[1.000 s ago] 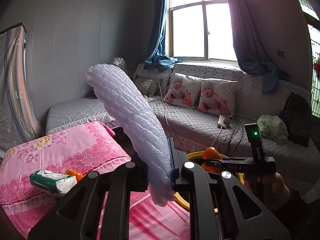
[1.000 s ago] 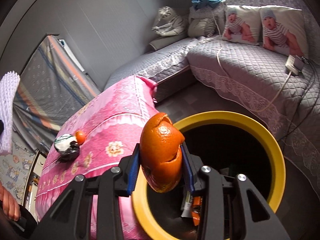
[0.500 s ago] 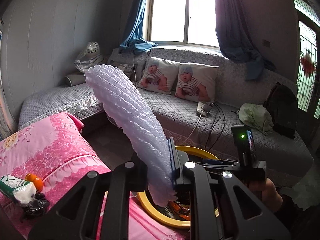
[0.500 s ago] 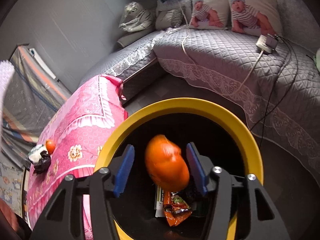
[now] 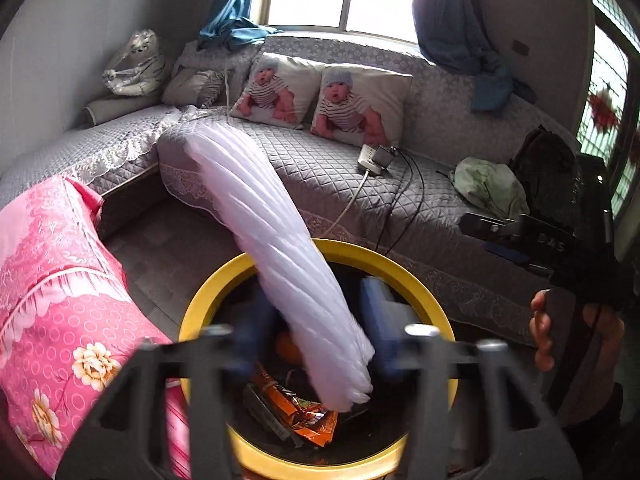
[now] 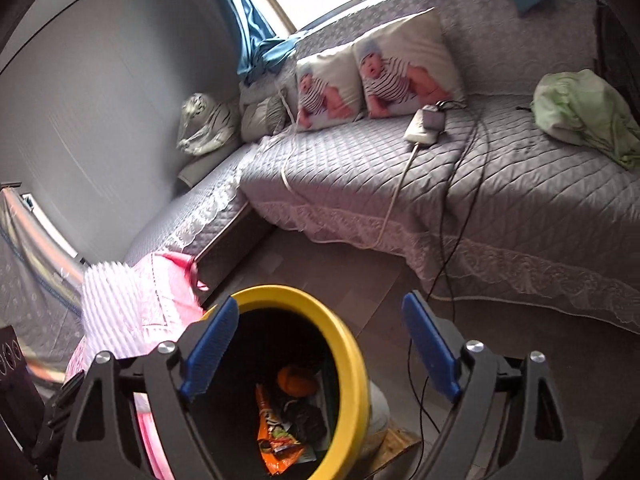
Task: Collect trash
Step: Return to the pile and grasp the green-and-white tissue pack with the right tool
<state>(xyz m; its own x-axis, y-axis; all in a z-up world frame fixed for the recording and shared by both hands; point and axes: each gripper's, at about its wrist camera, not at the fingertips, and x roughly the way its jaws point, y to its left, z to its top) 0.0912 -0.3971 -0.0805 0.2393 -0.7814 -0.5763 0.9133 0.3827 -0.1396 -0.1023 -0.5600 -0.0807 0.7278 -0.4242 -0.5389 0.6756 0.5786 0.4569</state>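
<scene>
A yellow-rimmed trash bin (image 5: 404,276) stands on the floor beside the pink-covered table (image 5: 52,304). Inside lie an orange peel (image 6: 296,380) and an orange snack wrapper (image 5: 296,408). My left gripper (image 5: 316,320) is above the bin mouth with its jaws apart. The white foam fruit net (image 5: 280,248) stands blurred between them, its lower end over the bin; I cannot tell if a pad still touches it. The net also shows in the right wrist view (image 6: 112,312). My right gripper (image 6: 320,352) is open and empty, just right of the bin (image 6: 352,364).
A grey quilted sofa (image 5: 328,176) runs along the back with two baby-print pillows (image 5: 324,96), a power strip (image 5: 372,156) with trailing cables, a green cloth (image 5: 488,188) and a black bag (image 5: 548,168). Bare floor lies between sofa and bin.
The right gripper opened, the orange peel dropped into the bin, and the gripper drew back to the right. The left gripper moved over the bin and its jaws spread around the foam net.
</scene>
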